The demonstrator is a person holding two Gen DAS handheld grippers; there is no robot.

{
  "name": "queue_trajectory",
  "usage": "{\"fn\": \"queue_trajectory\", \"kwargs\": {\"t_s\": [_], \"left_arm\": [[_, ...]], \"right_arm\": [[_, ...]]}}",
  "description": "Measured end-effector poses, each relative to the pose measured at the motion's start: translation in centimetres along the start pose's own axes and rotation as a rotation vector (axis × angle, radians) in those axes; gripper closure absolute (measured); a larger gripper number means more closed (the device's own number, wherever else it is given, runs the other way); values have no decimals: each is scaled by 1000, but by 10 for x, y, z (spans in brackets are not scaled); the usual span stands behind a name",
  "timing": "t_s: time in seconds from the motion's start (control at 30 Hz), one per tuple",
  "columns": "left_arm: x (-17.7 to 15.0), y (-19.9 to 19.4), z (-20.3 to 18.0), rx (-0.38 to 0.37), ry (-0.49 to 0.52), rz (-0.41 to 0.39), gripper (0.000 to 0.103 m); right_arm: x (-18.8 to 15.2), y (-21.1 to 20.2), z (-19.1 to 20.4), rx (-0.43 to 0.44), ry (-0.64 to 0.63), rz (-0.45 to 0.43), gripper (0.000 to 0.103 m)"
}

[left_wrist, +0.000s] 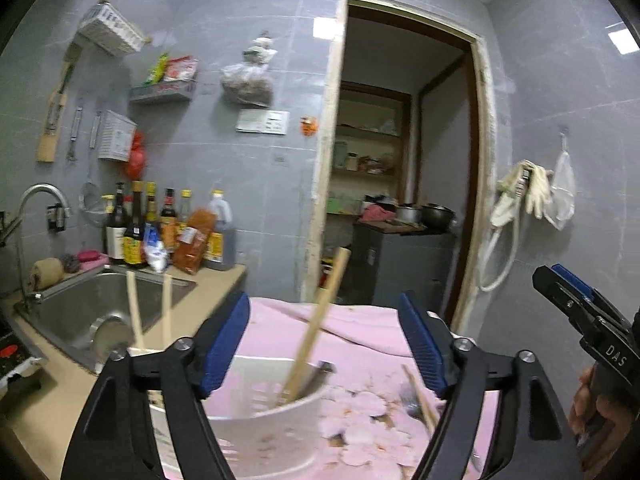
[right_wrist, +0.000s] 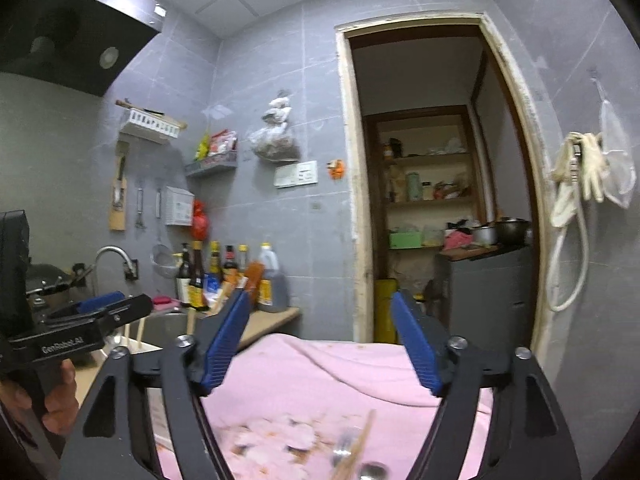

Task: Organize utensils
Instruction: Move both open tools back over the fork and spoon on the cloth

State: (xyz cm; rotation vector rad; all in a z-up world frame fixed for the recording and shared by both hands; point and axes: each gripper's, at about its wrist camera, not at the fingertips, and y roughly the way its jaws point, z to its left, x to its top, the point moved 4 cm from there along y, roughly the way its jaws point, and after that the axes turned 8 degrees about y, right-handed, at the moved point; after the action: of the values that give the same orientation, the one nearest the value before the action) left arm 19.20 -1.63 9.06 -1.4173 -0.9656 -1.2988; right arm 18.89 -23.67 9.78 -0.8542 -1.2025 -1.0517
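Note:
A white utensil holder (left_wrist: 272, 420) stands on the pink flowered cloth (left_wrist: 360, 332), just below and ahead of my left gripper (left_wrist: 324, 344). That gripper is open with nothing pressed between its blue pads. A wooden-handled utensil (left_wrist: 320, 320) leans in the holder, and two chopsticks (left_wrist: 134, 312) rise at its left side. A wooden stick and a metal spoon (left_wrist: 420, 400) lie on the cloth to the right of the holder. My right gripper (right_wrist: 320, 340) is open and empty above the cloth, with the stick (right_wrist: 360, 444) and the spoon (right_wrist: 372, 470) low in its view. Its black jaw (left_wrist: 560, 280) shows at the right edge of the left wrist view.
A steel sink (left_wrist: 80, 308) with a faucet (left_wrist: 40, 196) sits left of the cloth, with sauce bottles (left_wrist: 168, 228) behind it on the counter. A doorway (left_wrist: 400, 160) opens ahead. Gloves hang on the right wall (left_wrist: 524, 192). A hand (right_wrist: 56, 396) holds the left gripper (right_wrist: 116, 306).

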Motion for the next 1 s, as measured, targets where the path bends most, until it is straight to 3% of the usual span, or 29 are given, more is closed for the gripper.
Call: {"fn": "queue_trajectory", "kwargs": {"t_s": [0.2, 0.57, 0.87, 1.0], "left_arm": [[-10, 9, -32, -94, 54, 47, 16], [-61, 49, -81, -200, 167, 272, 15], [-107, 89, -106, -260, 238, 510, 15], [-117, 105, -111, -283, 252, 575, 16]], "right_arm": [[-3, -20, -32, -70, 3, 27, 1], [-28, -29, -69, -144, 8, 155, 0], [-60, -6, -89, -165, 40, 364, 0], [-79, 11, -97, -182, 37, 488, 0]]}}
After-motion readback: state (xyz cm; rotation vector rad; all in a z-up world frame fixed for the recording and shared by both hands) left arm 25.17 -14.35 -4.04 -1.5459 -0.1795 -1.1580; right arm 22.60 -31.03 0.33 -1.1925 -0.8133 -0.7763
